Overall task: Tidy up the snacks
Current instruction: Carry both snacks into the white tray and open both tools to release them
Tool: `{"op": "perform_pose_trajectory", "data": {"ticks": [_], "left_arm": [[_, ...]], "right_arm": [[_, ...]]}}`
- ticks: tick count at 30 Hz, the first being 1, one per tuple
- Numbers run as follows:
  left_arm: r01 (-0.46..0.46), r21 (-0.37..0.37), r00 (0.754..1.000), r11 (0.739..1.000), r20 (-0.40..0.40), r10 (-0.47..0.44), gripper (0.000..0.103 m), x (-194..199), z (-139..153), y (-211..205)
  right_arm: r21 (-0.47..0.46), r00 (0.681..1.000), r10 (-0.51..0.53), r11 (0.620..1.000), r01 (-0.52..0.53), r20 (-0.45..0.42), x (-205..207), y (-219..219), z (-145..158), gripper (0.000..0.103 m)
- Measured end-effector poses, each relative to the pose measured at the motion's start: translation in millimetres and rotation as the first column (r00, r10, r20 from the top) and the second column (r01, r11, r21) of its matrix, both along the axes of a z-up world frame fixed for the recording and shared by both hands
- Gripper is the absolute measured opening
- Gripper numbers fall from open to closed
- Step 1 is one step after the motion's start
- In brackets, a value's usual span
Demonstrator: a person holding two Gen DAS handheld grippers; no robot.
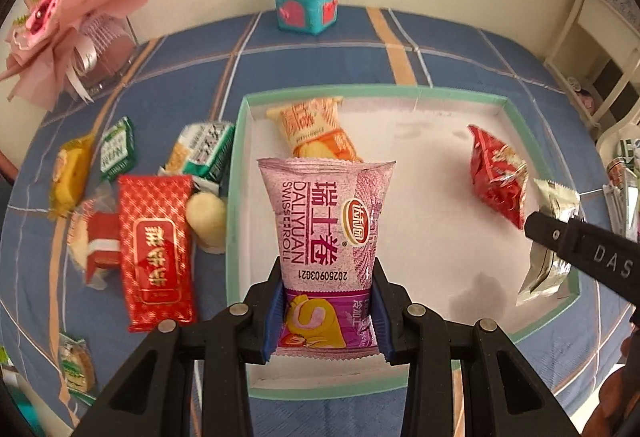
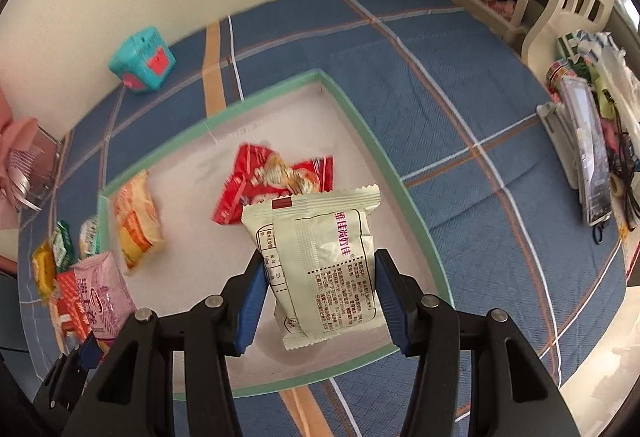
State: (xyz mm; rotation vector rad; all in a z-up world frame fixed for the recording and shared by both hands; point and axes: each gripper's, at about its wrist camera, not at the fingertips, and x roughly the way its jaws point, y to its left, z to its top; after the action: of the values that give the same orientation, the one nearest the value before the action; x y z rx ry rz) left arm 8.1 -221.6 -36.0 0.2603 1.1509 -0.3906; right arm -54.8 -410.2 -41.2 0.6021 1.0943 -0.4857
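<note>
My left gripper is shut on a purple Swiss roll packet and holds it over the near left part of a white box with a green rim. My right gripper is shut on a cream snack packet over the box's near right side; that packet also shows in the left wrist view. An orange packet and a red packet lie inside the box.
Several loose snacks lie left of the box on the blue plaid cloth, among them a red packet, green packets and a yellow one. A teal cube stands at the back. A pink bouquet is far left. Clutter sits right.
</note>
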Motion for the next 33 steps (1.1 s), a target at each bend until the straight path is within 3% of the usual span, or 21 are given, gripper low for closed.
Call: {"op": "perform_pose_trajectory", "data": {"ticks": [13,21,33], "left_arm": [[-0.015,0.031,0.999,0.999,-0.050,0.016,0.041,8,-31,-7],[-0.009,0.028,0.999,1.000,-0.048,0.010,0.042,8,-32,-7],[0.005,0.013,0.999,1.000,-0.053,-0.004,0.058,7,-26,-9]], "right_arm": [[0.042,0.996,0.033,0.999,-0.030,-0.077,12,6,-33,0.054],[0.044,0.994,0.041,0.998,-0.036,-0.102,15,8,-40,0.055],[0.050,0.990,0.058,0.997,-0.052,-0.129,19,8,-43,0.062]]}}
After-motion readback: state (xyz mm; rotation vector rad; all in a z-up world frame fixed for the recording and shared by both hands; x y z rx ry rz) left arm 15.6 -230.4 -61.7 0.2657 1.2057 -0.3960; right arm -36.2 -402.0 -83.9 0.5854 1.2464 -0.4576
